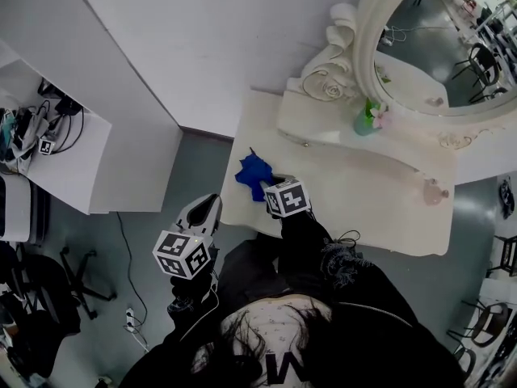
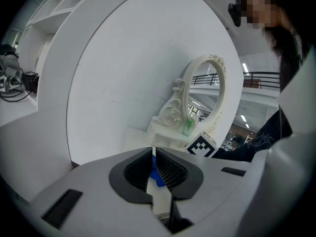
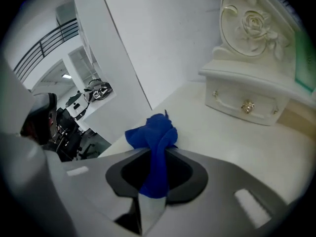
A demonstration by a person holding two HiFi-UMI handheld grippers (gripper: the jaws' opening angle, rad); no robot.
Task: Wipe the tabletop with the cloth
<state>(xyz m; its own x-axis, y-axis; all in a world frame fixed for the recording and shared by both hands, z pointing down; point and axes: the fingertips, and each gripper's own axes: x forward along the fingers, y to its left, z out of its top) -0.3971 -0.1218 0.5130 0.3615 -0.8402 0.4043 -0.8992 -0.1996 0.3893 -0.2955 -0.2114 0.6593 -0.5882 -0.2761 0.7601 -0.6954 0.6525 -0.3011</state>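
**Supervisor:** Where's the cloth, and who has it?

**Operator:** I've got the cloth bunched up in the right gripper. Its jaws are clenched on a fold, and the loose end looks to be resting on the worktop at its near left corner.

**Supervisor:** And your other one?

**Operator:** My left gripper hangs off the worktop's left edge, above the floor. Its jaws are drawn almost together with nothing between them. The blue in the slit is only the cloth farther off.

**Supervisor:** How far along are you?

**Operator:** Early, I'd judge. The cloth is picked up and at the surface, but I can't see any sign of which parts are wiped. The stretch to the right, and far towards the mirror and the green bottle, is all left to cover.
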